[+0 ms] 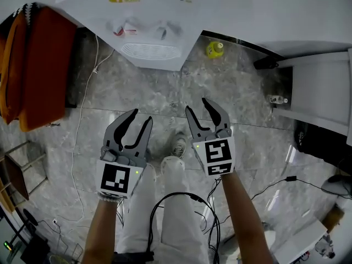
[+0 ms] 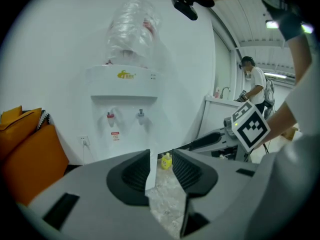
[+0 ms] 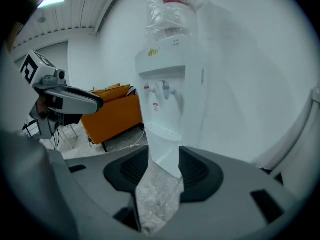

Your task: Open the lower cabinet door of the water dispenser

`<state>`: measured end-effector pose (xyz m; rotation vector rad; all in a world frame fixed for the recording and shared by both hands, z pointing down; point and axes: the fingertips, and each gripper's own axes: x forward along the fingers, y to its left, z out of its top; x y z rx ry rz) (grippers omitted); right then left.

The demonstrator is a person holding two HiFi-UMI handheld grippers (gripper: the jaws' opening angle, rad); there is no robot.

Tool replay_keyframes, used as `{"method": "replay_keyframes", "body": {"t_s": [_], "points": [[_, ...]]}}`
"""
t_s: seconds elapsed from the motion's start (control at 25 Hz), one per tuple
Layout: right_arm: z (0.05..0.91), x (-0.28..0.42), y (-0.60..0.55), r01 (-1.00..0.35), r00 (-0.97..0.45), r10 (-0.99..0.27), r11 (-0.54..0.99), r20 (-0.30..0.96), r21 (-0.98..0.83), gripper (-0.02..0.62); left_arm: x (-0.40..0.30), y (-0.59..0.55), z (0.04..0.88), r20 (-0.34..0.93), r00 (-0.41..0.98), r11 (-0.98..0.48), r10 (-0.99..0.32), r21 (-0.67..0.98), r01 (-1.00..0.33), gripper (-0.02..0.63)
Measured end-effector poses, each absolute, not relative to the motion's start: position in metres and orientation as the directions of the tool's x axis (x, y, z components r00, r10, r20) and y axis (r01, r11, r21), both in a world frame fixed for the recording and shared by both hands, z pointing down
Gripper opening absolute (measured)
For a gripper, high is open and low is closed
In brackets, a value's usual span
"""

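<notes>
The white water dispenser (image 1: pixel 146 15) stands against the wall ahead, seen from above with its two taps and drip tray. In the left gripper view the dispenser (image 2: pixel 125 109) carries a clear bottle on top, and my jaws cover most of its lower cabinet front. In the right gripper view the dispenser's (image 3: pixel 167 89) lower body shows between the jaws. My left gripper (image 1: pixel 142 116) and right gripper (image 1: pixel 197 104) hang side by side over the floor, short of the dispenser. Both are open with nothing between their fingers.
An orange sofa (image 1: pixel 38 65) stands left of the dispenser. A small yellow bottle (image 1: pixel 214 49) sits on the marble floor to its right, beside a white cabinet (image 1: pixel 319 87). A white cable (image 1: pixel 82 114) and black cables (image 1: pixel 181 202) trail across the floor. Another person (image 2: pixel 256 84) stands far off.
</notes>
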<state>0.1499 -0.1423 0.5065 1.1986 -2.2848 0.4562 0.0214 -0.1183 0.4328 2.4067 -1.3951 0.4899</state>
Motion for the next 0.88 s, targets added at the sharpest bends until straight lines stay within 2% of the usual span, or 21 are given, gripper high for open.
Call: {"method": "replay_keyframes", "body": {"t_s": [0.88], "points": [[0.647,0.142,-0.228,-0.772,-0.484,-0.572,0.635,0.663,-0.015,0.195,0.023,-0.154,0.534,0.499,0.388,-0.401,-0.775,0.087,-0.912,0.143]]}}
